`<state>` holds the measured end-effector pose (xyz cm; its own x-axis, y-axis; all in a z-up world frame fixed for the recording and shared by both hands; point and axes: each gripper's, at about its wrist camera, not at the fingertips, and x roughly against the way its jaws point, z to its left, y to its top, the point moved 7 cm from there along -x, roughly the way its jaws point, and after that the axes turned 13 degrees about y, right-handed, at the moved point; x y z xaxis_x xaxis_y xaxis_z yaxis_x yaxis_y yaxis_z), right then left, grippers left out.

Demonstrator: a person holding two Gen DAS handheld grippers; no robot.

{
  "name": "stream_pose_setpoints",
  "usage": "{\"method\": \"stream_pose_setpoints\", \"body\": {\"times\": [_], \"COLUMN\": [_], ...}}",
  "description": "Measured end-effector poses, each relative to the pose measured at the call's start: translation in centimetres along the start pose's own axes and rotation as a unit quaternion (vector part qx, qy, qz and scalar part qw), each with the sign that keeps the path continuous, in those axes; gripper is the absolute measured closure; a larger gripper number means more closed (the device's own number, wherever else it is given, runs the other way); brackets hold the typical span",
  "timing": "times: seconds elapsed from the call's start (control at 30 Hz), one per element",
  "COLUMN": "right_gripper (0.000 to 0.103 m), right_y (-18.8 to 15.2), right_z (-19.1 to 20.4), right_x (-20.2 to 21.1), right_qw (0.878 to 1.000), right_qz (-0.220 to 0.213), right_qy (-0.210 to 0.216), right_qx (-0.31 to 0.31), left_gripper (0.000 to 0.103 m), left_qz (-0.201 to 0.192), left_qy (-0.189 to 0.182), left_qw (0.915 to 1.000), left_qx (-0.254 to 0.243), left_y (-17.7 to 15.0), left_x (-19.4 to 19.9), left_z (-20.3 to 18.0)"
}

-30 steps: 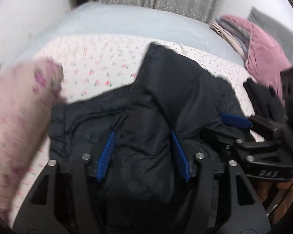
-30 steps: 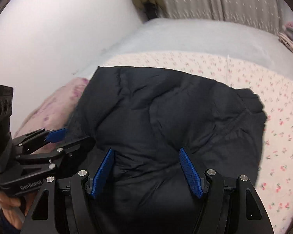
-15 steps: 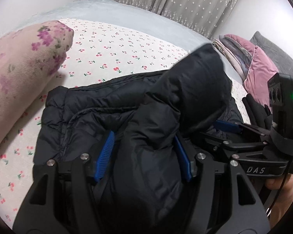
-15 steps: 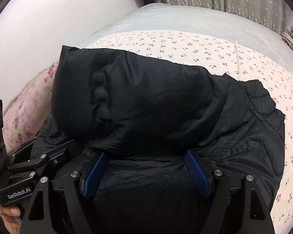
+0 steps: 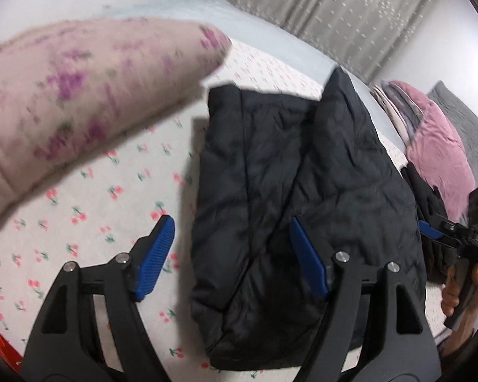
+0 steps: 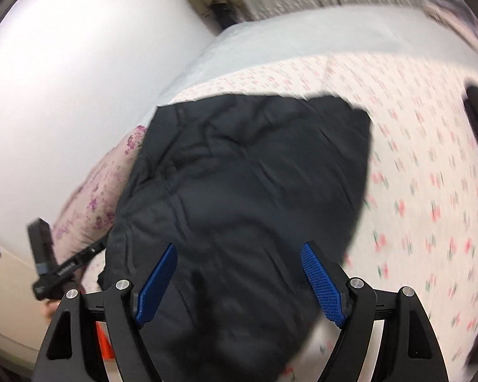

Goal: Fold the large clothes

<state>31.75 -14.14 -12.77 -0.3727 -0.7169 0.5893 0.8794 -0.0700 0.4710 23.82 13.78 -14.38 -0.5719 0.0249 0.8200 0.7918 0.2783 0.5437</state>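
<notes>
Blurring right view | jacket edges soft | left gripper, right gripper agape

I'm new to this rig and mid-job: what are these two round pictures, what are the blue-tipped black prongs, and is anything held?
Each picture comes from a fisheye camera on a hand-held gripper, looking along its two blue-padded fingers. The left gripper and right gripper both stand open and hold nothing. Below them a black puffer jacket, folded into a long bundle, lies on a cherry-print bedsheet. A floral pillow sits to its left; folded pink bedding lies at the right.
</notes>
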Motion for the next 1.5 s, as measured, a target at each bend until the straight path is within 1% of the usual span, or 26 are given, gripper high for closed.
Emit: {"method": "stream_pose_setpoints", "body": {"times": [0.03,0.17,0.23,0.3,0.37,0.43,0.57,0.67,0.8,0.83,0.9,0.97,1.0,1.1,1.23,1.33,1.4,1.5], "right_gripper": [0.021,0.021,0.021,0.021,0.021,0.018,0.013,0.012,0.011,0.011,0.006,0.003,0.002,0.001,0.001,0.002,0.002,0.003], "right_y": [0.5,-1.3,-1.8,-2.0,-1.9,-2.0,-2.2,-2.0,-2.2,-2.3,-2.4,-2.5,-2.5,-2.5,-2.8,-3.5,-3.9,-4.0], "right_z": [-0.7,-3.3,-3.6,-4.1,-4.7,-5.3,-5.8,-5.8,-6.2,-6.6,-6.5,-6.2,-6.0,-5.8,-5.9,-6.0,-6.2,-6.0], "right_x": [-0.1,-0.9,-1.2,-1.4,-1.4,-1.8,-2.4,-3.4,-3.7,-3.6,-3.9,-4.3,-4.5,-4.7,-4.7,-4.2,-4.2,-4.4], "right_qw": [1.000,0.998,0.996,0.991,0.987,0.984,0.980,0.977,0.972,0.972,0.974,0.978,0.979,0.981,0.981,0.980,0.982,0.984], "right_qz": [0.000,0.003,-0.002,-0.009,-0.013,-0.016,-0.016,-0.016,-0.023,-0.025,-0.027,-0.026,-0.025,-0.024,-0.028,-0.046,-0.050,-0.043], "right_qy": [0.002,0.016,0.037,0.074,0.091,0.104,0.118,0.131,0.151,0.152,0.148,0.137,0.132,0.128,0.129,0.127,0.119,0.107], "right_qx": [-0.009,-0.063,-0.080,-0.109,-0.130,-0.146,-0.159,-0.168,-0.177,-0.175,-0.170,-0.158,-0.152,-0.145,-0.141,-0.144,-0.138,-0.135], "left_gripper": [0.028,0.028,0.027,0.027,0.026,0.026,0.026,0.026,0.025,0.022,0.020,0.020,0.020,0.018,0.016,0.015,0.014,0.013], "left_qz": [0.002,0.007,0.019,0.023,0.027,0.036,0.049,0.054,0.056,0.062,0.076,0.074,0.072,0.068,0.068,0.070,0.072,0.070], "left_qy": [-0.010,-0.032,-0.047,-0.056,-0.065,-0.081,-0.104,-0.108,-0.126,-0.132,-0.144,-0.142,-0.134,-0.128,-0.142,-0.146,-0.151,-0.150], "left_qw": [0.9999,0.9994,0.9986,0.9981,0.9975,0.9960,0.9931,0.9924,0.9902,0.9888,0.9855,0.9859,0.9876,0.9889,0.9868,0.9857,0.9846,0.9846], "left_qx": [-0.003,0.003,0.014,0.012,0.006,0.008,0.023,0.024,0.023,0.032,0.049,0.049,0.041,0.032,0.038,0.045,0.052,0.056], "left_y": [-0.1,-0.1,-0.4,-1.0,-1.6,-2.1,-2.3,-2.2,-2.4,-2.4,-2.5,-2.3,-2.2,-2.1,-1.8,-1.6,-1.5,-1.3], "left_x": [-0.2,-0.8,-1.3,-1.7,-2.0,-2.3,-2.5,-2.3,-2.0,-2.5,-3.5,-3.6,-3.6,-3.6,-4.0,-4.4,-4.7,-4.9], "left_z": [-0.3,-0.3,-0.1,0.0,-0.3,-0.4,-0.2,-0.6,-1.1,-1.1,-0.9,-1.0,-1.2,-1.7,-1.8,-1.7,-1.5,-1.7]}}
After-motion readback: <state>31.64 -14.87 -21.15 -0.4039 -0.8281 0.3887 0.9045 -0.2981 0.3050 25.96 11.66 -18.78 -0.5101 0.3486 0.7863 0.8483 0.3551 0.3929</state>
